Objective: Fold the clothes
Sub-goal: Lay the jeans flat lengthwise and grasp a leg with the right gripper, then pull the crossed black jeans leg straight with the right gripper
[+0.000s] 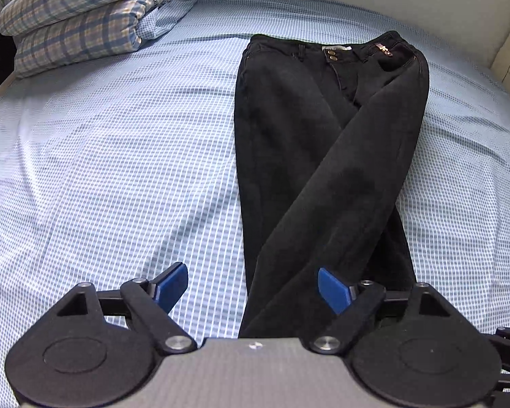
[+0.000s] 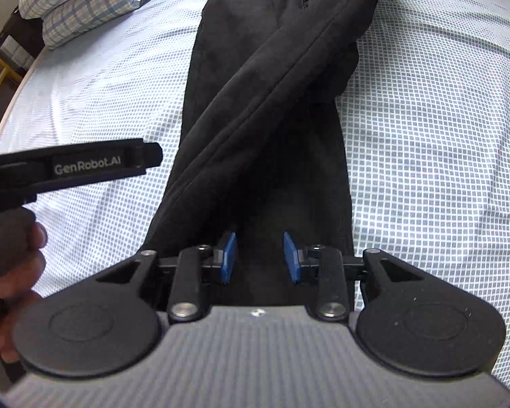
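A: At the near edge of the bed, what are the tools doing?

B: The left gripper [image 1: 253, 289] is spread wide over the trouser hems, gripping nothing. The right gripper [image 2: 260, 258] stands narrower, with cloth between its blue pads [image 2: 229, 256], not pinched.

A: And beyond?

B: The black jeans [image 1: 323, 142] lie lengthwise on the checked sheet [image 1: 119, 156], one leg crossed over the other, waistband far. The plaid quilt [image 1: 74, 17] is piled beyond, at the far left.

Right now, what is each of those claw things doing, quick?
Left gripper: open wide, holding nothing, over the jeans.
Right gripper: open, narrower gap, holding nothing, over the jeans.
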